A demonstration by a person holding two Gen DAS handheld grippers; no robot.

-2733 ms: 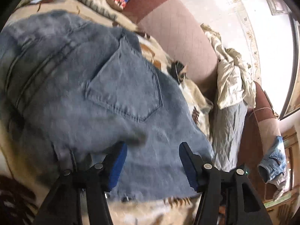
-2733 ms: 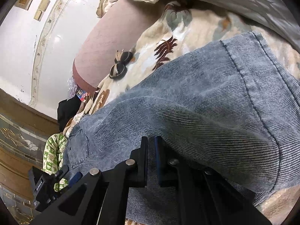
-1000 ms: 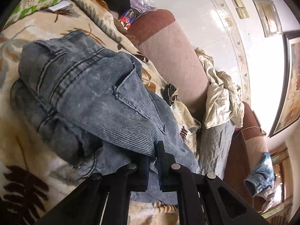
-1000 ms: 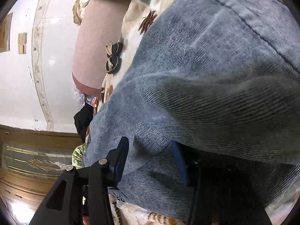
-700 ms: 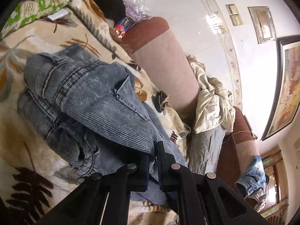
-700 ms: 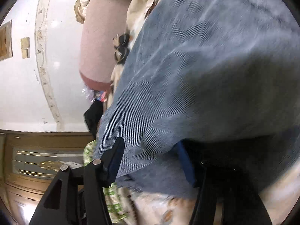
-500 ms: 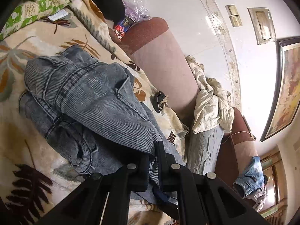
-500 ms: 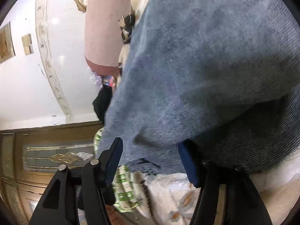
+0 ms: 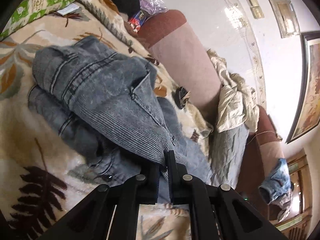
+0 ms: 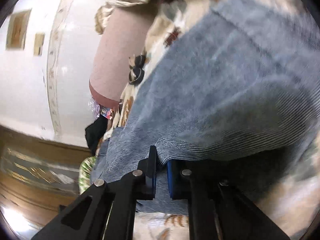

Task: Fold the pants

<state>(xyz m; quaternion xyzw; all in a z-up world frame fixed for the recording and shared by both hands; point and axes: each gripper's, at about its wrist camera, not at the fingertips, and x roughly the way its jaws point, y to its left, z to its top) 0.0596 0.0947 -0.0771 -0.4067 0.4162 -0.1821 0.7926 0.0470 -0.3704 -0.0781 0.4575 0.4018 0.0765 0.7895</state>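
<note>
Left gripper (image 9: 164,161) clamped tight on a denim fold — pants (image 9: 104,100) draped up from the fingertips, bunched beyond on the leaf-print blanket (image 9: 24,124). Right gripper (image 10: 161,163) likewise pinching a ribbed denim edge, pants (image 10: 230,92) spilling up and rightward. Farther back, pink bolster (image 9: 186,64), cream cloth (image 9: 234,102) heaped beside it.

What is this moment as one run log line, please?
left gripper: shut on grey-blue denim pants | right gripper: shut on pants edge | pants bunched, lifted over floral blanket
</note>
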